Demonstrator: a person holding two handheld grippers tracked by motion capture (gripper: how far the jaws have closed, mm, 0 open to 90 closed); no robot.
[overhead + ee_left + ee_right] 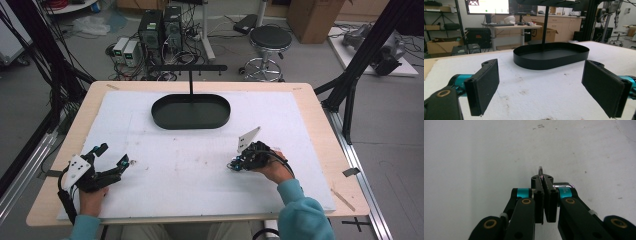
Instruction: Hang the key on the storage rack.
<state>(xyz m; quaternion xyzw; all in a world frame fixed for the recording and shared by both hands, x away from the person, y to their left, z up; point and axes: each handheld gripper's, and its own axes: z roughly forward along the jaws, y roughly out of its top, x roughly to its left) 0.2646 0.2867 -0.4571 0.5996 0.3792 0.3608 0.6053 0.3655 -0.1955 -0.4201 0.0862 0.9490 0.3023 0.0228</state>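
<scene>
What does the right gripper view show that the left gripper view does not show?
The right gripper view alone shows the right hand-held gripper with its jaws shut on a small metal ring, whose rim sticks out above the pads.

The left gripper view alone shows the left hand-held gripper with its jaws wide apart and nothing between them, the black oval tray with its upright post, and the room behind.

Both show the white table cover, marked with small dark spots.
</scene>
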